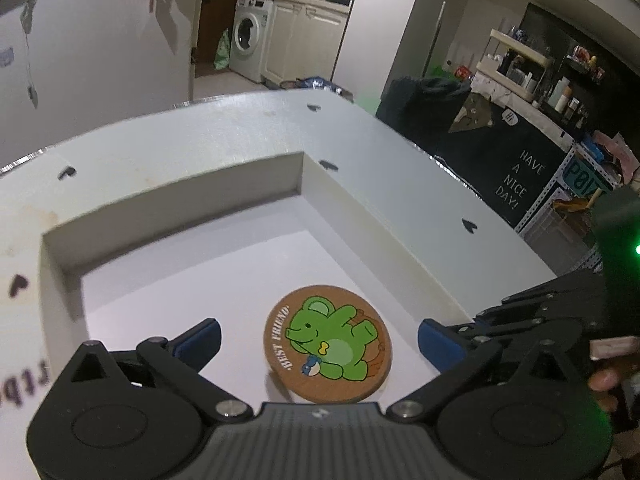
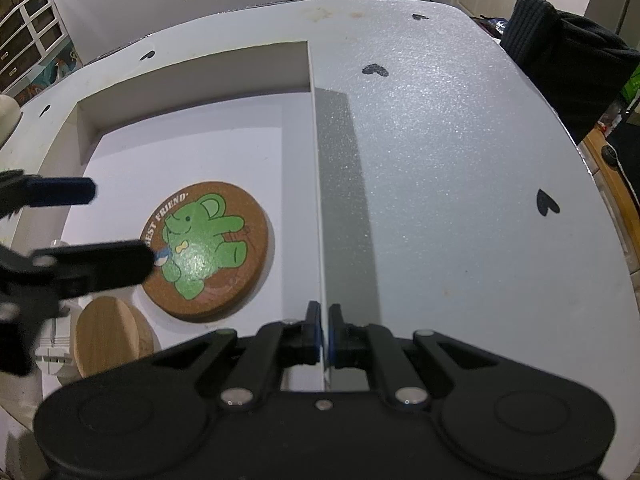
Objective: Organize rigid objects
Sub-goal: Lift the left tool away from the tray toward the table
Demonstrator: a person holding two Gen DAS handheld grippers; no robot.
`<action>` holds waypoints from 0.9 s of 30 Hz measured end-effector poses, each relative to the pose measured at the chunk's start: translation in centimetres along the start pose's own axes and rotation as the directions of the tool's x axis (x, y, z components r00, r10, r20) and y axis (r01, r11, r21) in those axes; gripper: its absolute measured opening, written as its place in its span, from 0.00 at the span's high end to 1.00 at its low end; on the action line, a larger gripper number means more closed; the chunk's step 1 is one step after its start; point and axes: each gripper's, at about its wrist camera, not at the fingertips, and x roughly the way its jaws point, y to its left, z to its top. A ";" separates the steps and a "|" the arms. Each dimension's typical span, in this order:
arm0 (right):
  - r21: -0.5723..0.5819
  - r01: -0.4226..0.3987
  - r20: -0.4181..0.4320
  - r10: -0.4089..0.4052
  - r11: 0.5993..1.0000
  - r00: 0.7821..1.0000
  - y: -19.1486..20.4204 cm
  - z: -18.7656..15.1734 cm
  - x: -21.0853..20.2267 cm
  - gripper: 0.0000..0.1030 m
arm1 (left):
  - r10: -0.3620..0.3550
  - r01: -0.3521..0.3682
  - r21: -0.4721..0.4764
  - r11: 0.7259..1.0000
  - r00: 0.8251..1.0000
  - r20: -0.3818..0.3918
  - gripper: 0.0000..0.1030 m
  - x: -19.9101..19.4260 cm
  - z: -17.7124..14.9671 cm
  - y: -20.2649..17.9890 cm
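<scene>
A round brown wooden coaster (image 1: 327,344), printed with a green cartoon bear and the words "BEST FRIEND", lay flat on the white floor of a shallow white box (image 1: 172,196), at lower centre of the left wrist view. The left gripper (image 1: 319,340) hung over it, pitched steeply downward, its blue-padded fingers (image 1: 200,340) spread wide on either side of the coaster and touching nothing. In the right wrist view the same coaster (image 2: 208,250) sat left of centre, with the left gripper's black fingers reaching in from the left edge of the frame.

The right gripper (image 2: 324,334), at lower centre of its own view and also angled steeply down, was clamped narrow on the thin white side wall of the box (image 2: 316,160). A second, plain light-wood disc (image 2: 106,334) stood tilted at lower left, near the printed coaster; whether it was inside the box could not be told.

The white foam tabletop (image 2: 440,160) carried small black heart marks (image 2: 375,70). A dark cloth at the right of the left wrist view read "HAVE A NICE DAY!" (image 1: 520,180).
</scene>
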 end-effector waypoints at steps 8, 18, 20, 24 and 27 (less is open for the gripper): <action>-0.005 0.001 0.005 -0.001 1.000 1.000 0.1 -0.1 -0.1 0.95 | 0.056 -0.054 -0.027 0.998 0.997 0.051 0.00 -4.4 -0.1 1.1; -0.011 0.004 0.008 -0.004 1.000 1.000 0.2 -0.1 -0.1 0.95 | 0.237 -0.225 -0.122 0.967 0.967 0.092 0.00 -9.4 -1.9 5.8; -0.011 0.005 0.008 -0.005 1.000 1.000 0.2 -0.1 -0.1 0.95 | 0.281 -0.264 -0.157 0.952 0.955 0.097 0.00 -10.4 -2.5 7.0; -0.013 0.006 0.007 -0.006 1.000 1.000 0.2 -0.1 -0.1 0.95 | 0.371 -0.346 -0.209 0.915 0.924 0.093 0.00 -12.4 -3.7 9.5; -0.013 0.007 0.006 -0.007 1.000 1.000 0.2 -0.1 -0.1 0.95 | 0.446 -0.415 -0.257 0.873 0.892 0.071 0.00 -13.7 -4.9 11.7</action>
